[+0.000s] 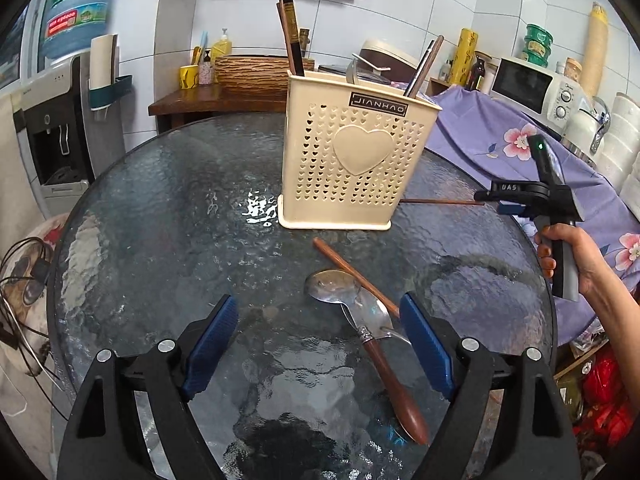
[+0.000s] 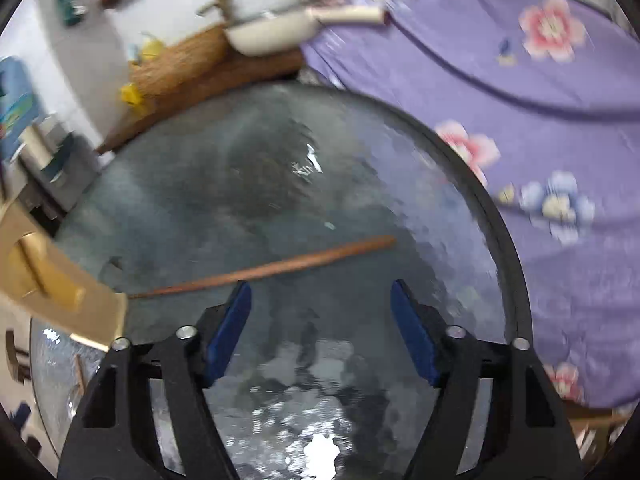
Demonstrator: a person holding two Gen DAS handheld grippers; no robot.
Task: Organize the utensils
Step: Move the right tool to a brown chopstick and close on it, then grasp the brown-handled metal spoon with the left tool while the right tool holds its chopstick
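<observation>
Left to right. My left gripper (image 1: 318, 344) hangs open over the glass bench (image 1: 160, 208). At its 1 o'clock lie two spoons (image 1: 362, 312) and one chopstick (image 1: 352, 272): light, stiff, probably slippery; I judge the wooden handle the best hold. The cream holder (image 1: 352, 160) stands at 12 o'clock. My right gripper (image 2: 320, 332), open, has one chopstick (image 2: 272, 268) at its 11 o'clock.

Cream utensil holder (image 1: 352, 160), pierced with small hearts, at twelve o'clock on the dark textured-glass table (image 1: 160, 208). Silver spoon (image 1: 332, 286) with reddish-brown handle. Brown chopstick (image 2: 272, 266), somewhat blurred. Purple cloth (image 2: 540, 92), pink flowers, at two o'clock.
</observation>
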